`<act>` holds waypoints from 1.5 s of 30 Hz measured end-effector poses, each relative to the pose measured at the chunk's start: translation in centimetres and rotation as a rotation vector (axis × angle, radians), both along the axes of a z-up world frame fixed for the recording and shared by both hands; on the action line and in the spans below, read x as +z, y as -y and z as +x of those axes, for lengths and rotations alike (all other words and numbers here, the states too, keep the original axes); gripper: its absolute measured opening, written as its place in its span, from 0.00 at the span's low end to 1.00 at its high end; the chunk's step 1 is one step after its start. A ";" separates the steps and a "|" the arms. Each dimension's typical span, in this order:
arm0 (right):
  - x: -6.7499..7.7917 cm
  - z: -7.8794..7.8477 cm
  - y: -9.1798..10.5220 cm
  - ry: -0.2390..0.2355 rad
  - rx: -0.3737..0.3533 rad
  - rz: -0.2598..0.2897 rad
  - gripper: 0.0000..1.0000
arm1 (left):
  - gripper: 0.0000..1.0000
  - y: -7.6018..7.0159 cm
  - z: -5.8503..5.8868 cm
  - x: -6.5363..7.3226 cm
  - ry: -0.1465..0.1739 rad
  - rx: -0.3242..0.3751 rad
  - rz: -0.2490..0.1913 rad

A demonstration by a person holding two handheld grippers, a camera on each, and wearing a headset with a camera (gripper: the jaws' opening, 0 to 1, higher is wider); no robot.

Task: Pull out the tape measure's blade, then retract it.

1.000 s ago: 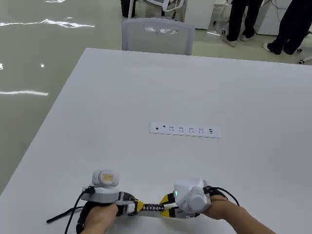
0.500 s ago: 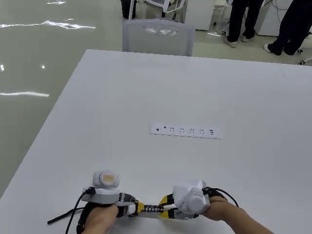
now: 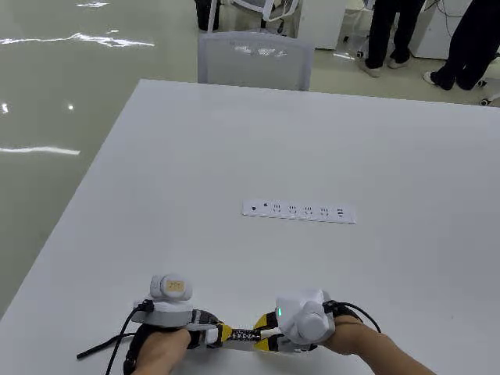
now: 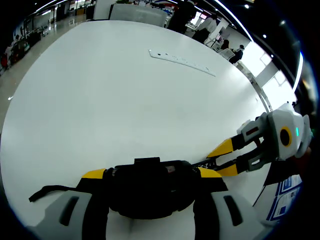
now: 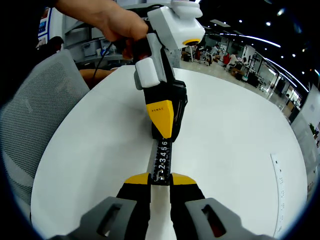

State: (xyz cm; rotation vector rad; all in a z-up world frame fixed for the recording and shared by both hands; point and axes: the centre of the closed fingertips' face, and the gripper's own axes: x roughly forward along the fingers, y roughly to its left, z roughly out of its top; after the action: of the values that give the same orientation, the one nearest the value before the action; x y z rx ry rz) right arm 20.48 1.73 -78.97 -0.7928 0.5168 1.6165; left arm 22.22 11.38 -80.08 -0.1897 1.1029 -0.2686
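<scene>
The black tape measure case sits clamped between the yellow-tipped jaws of my left gripper, low at the table's near edge. In the right gripper view the same case lies straight ahead, with a short length of the yellow-and-black blade running from it. My right gripper is shut on the blade's free end. From the head view the left gripper and right gripper face each other, with the blade spanning the small gap. Hands hide most of the case there.
A white power strip lies flat mid-table, well beyond the grippers. The white table stretches far ahead. A grey chair stands at its far edge, and people stand at the back right. A black strap trails left.
My right gripper has edged slightly toward the left one, so the exposed blade looks a little shorter. The left gripper has stayed in place.
</scene>
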 end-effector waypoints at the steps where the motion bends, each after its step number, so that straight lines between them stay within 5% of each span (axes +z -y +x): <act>1: 0.0 0.0 0.0 -0.001 0.000 0.000 0.13 | 0.65 0.1 0.0 0.1 -0.001 -0.004 0.001; 45: 0.1 -0.1 -1.5 -0.003 -0.004 0.017 0.13 | 0.65 0.2 -0.6 1.0 0.006 -0.008 -0.024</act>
State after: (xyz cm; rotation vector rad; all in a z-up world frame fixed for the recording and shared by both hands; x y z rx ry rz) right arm 20.34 3.23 -78.85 -0.7758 0.5058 1.6166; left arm 21.62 11.20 -79.11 -0.2058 1.0954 -0.2889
